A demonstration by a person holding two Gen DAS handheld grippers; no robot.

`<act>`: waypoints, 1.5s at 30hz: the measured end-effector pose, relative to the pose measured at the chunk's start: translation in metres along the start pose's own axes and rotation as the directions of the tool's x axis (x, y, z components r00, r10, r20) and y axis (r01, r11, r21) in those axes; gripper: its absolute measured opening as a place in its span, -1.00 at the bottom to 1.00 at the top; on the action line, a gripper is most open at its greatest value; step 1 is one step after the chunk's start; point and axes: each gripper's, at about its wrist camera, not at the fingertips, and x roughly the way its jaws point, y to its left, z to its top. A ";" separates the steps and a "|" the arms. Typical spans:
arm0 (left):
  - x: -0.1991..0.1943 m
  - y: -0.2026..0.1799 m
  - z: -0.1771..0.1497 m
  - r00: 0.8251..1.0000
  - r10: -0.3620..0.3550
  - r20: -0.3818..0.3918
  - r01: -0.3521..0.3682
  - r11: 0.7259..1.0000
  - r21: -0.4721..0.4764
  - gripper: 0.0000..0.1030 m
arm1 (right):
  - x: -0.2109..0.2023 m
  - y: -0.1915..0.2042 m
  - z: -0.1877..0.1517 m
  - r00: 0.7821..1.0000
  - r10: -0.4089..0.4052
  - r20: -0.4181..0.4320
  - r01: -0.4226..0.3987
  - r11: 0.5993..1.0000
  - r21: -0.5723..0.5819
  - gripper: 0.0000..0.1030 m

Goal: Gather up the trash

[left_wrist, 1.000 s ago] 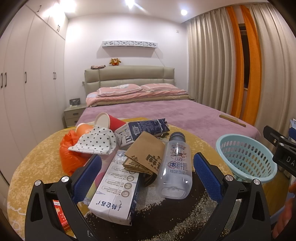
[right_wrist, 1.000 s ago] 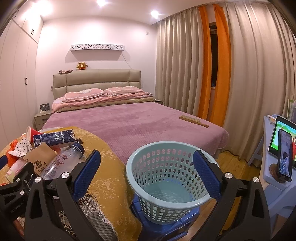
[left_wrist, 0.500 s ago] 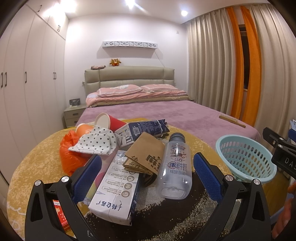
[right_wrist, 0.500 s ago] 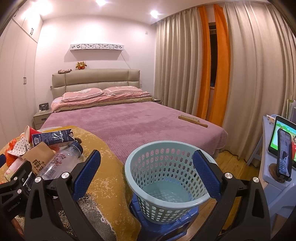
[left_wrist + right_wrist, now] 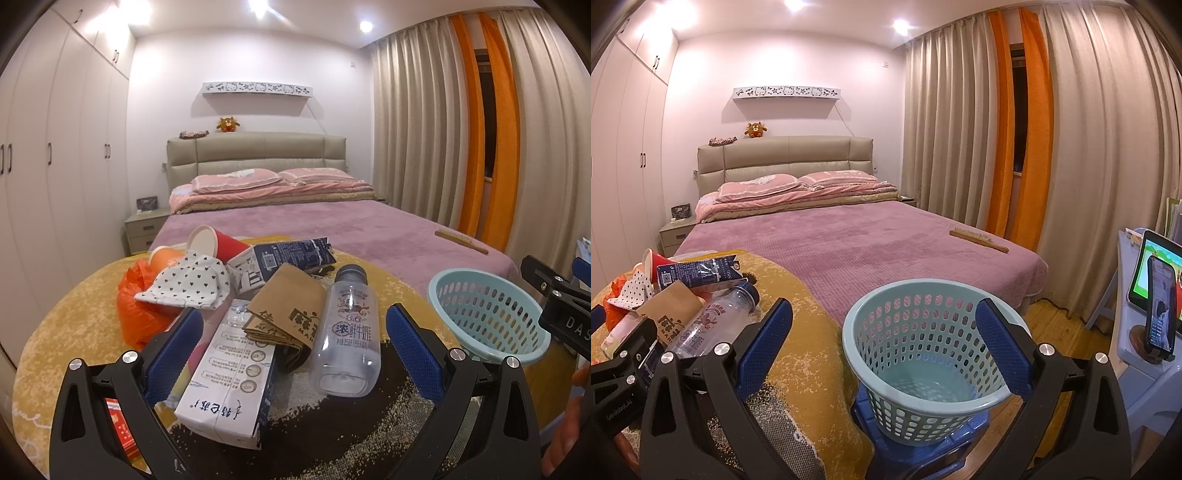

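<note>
Tools both agape: left tool (image 5: 294,345) over bottle (image 5: 346,333), carton (image 5: 236,376); basket (image 5: 925,354) interior only in right-wrist view.

Clear glossy plastic bottle (image 5: 347,339), matt brown paper bag (image 5: 286,312), coated white carton (image 5: 231,384), crinkled orange plastic bag (image 5: 133,317), dotted white cloth (image 5: 186,286), perforated smooth pale-blue plastic basket (image 5: 923,354), nubby ochre cloth over the tabletop (image 5: 74,325), plush mauve bedspread (image 5: 857,251), textured blue pads (image 5: 413,349) on matt black jaws.
</note>
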 end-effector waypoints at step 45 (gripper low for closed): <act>-0.048 0.042 0.008 0.999 -0.041 -0.030 0.039 0.997 -0.064 0.86 | -0.033 0.042 0.018 0.991 0.132 0.000 -0.132 0.990 -0.043 0.41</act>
